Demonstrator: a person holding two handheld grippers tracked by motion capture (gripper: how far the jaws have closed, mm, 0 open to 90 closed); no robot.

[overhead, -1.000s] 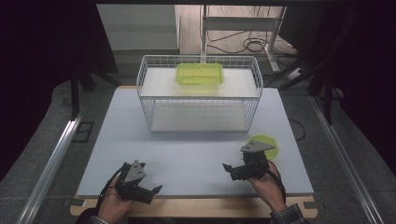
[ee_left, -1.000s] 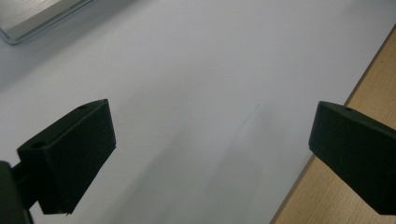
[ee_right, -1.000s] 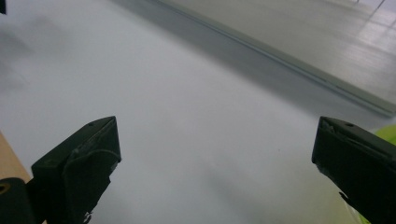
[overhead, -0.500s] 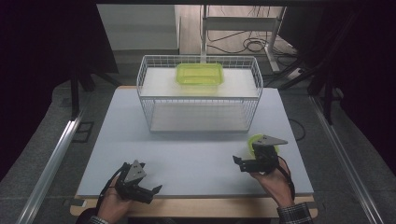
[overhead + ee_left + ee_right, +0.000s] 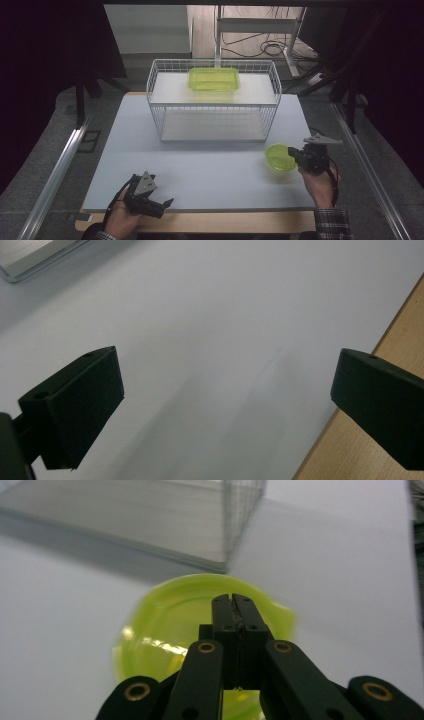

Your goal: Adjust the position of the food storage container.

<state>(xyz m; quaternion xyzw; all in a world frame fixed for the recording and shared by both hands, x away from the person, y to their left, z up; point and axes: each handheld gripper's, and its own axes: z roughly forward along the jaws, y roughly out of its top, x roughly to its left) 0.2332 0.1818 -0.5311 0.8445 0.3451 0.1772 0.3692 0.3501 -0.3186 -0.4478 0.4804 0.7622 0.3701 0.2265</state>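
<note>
The right hand-held gripper [image 5: 296, 156] sits at the right edge of the white surface [image 5: 200, 165], with its jaws just drawn together until they meet. In the right gripper view the two black jaws of this hand-held gripper [image 5: 233, 611] stand pressed flat against each other, over the near rim of the small yellow-green bowl [image 5: 200, 635]; whether the thin rim is pinched between them is hard to tell, though it looks likely. From above, the bowl [image 5: 280, 157] lies just to the left of those jaws, touching them, in front of the right corner of the white wire basket [image 5: 212, 107]. A yellow-green rectangular tray [image 5: 213, 79] rests on the basket's upper shelf, well apart from the bowl, farther back and to the left. The left hand-held gripper [image 5: 159, 205] rests at the near edge of the surface, jaws spread wide on nothing [image 5: 220, 405]. The bowl has no long axis, so the right hand, already on it, is the one placed to carry it
</note>
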